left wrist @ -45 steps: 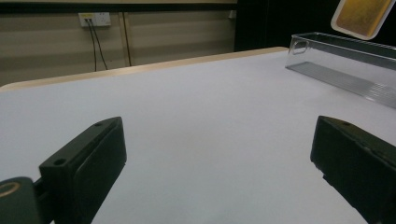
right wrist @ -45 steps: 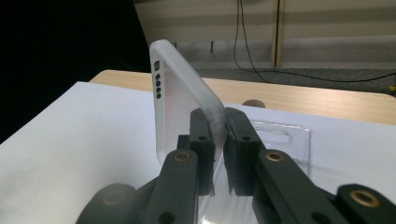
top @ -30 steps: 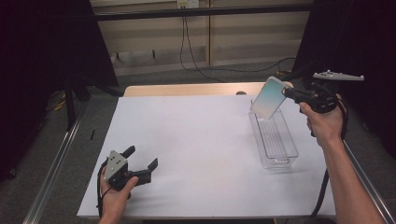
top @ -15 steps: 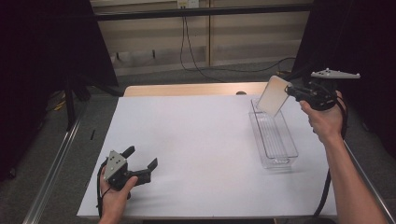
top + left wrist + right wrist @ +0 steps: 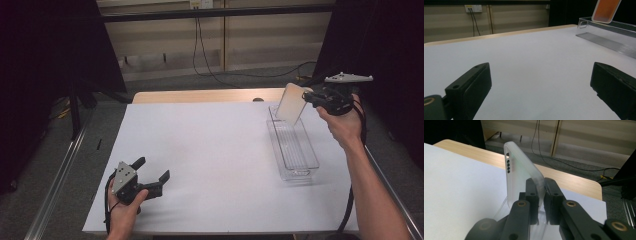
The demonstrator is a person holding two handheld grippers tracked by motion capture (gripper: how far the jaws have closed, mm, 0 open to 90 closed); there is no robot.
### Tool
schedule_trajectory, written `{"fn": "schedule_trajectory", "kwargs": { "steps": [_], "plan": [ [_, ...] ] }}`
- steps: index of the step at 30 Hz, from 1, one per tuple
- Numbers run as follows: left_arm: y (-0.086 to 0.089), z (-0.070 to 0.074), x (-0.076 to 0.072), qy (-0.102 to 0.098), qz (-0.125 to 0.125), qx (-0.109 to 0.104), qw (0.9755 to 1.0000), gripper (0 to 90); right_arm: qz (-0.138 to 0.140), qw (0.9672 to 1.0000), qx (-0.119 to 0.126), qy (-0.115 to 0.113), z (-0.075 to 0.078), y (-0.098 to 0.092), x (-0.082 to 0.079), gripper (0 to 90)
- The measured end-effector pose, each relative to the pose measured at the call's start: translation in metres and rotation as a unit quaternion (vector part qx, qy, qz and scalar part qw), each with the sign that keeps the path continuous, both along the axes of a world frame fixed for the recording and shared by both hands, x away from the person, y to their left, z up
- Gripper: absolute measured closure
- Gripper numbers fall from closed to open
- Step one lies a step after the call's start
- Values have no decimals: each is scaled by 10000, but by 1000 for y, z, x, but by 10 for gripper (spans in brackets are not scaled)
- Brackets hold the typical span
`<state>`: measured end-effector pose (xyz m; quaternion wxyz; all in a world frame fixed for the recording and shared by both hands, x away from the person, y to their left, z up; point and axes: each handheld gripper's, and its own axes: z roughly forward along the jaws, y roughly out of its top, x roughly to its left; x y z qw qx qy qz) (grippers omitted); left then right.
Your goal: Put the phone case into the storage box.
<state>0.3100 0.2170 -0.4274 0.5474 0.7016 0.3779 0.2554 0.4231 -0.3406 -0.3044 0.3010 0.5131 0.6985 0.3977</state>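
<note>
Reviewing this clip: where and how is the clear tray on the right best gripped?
Pinch one long side wall of the clear tray from above. It lies flat and open-topped; its thin upright walls fit between jaws, while its full width looks too broad.

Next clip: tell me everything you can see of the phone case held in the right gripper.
The phone case is a thin, frosted translucent shell, soft plastic by its look, with rounded corners and a row of small dark cutouts near one edge. Seen from the left gripper view its other face looks orange. The right gripper is shut on one edge, holding it tilted in the air above the far end of the clear tray. It appears not to touch the tray or the white table cover.
</note>
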Motion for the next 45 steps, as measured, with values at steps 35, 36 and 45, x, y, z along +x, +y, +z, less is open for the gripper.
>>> {"fn": "schedule_trajectory", "kwargs": {
  "steps": [35,36,45],
  "plan": [
    [-1,-1,1,17,-57,17,10000,35,41,9993,-243,284,-29,5,37,826],
    [-1,-1,1,15,-52,22,10000,35,13,9992,-264,292,-30,6,38,826],
    [1,-1,1,-5,-45,77,10000,36,-53,9988,-378,299,-35,10,43,826]
  ]
}}
